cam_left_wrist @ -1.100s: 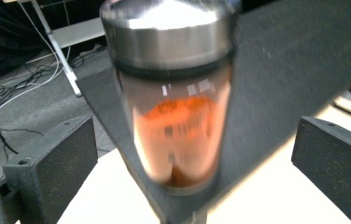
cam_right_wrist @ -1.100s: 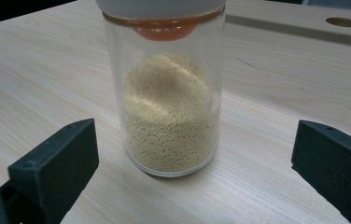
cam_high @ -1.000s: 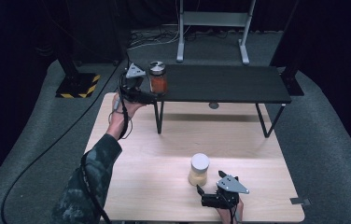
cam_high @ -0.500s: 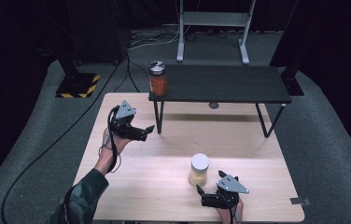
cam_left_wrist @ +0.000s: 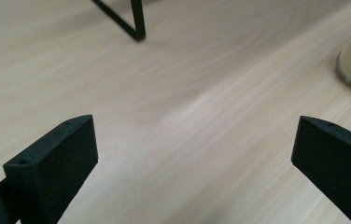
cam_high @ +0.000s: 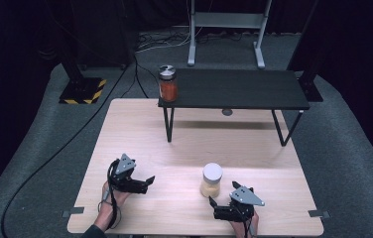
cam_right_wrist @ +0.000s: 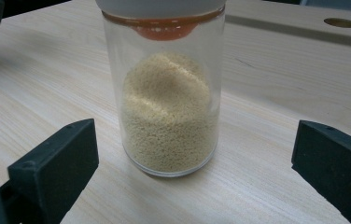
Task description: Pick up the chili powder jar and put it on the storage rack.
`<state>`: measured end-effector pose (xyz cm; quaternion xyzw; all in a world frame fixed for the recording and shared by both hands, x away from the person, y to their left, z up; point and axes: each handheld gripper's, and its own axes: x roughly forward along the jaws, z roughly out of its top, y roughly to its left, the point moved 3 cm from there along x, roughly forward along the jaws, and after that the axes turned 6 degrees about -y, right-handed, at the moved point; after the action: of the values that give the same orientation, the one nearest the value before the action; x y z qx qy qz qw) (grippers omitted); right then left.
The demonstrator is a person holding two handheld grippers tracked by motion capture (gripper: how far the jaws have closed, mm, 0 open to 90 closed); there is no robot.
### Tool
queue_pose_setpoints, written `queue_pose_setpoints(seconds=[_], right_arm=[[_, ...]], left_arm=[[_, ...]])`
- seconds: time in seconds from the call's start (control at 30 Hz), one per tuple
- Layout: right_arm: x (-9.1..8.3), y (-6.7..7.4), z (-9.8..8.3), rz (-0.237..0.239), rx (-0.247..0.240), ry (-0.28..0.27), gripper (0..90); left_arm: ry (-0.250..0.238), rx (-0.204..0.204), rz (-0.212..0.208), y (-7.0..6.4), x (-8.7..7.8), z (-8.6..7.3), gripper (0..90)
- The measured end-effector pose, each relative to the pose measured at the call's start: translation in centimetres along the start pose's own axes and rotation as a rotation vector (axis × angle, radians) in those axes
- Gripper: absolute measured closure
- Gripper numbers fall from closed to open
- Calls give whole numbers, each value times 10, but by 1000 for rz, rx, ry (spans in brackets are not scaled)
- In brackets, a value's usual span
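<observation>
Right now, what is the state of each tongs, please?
Left tongs: open, holding nothing.
Right tongs: open, empty, jaws facing the grain jar without touching it.

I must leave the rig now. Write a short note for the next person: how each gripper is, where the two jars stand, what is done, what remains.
Left gripper: open, empty, low over the wooden table, pointing toward the grain jar.
Right gripper: open, empty, jaws either side of the grain jar but not touching.
Red-filled jar: upright on the left end of the black shelf.
Done, apparently: that jar placed.
Left, probably: grasp the grain jar and shelve it.
</observation>
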<state>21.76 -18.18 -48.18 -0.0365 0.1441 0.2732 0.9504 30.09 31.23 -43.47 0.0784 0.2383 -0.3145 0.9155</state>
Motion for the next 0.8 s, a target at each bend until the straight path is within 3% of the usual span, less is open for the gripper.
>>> queue_pose_setpoints(seconds=[0.1, 0.23, 0.57, 0.8], right_arm=[[0, 0, 0, -2, 0, 0, 0], [0, 1, 0, -5, 1, -2, 0], [0, 1, 0, -10, 3, -3, 0], [0, 1, 0, -12, 2, -2, 0]], left_arm=[[5, -17, -2, 1, 1, -8, 0], [32, -43, 25, -1, 8, -21, 0], [51, -50, 65, -4, 16, -23, 1], [44, -58, 65, -4, 15, -25, 2]])
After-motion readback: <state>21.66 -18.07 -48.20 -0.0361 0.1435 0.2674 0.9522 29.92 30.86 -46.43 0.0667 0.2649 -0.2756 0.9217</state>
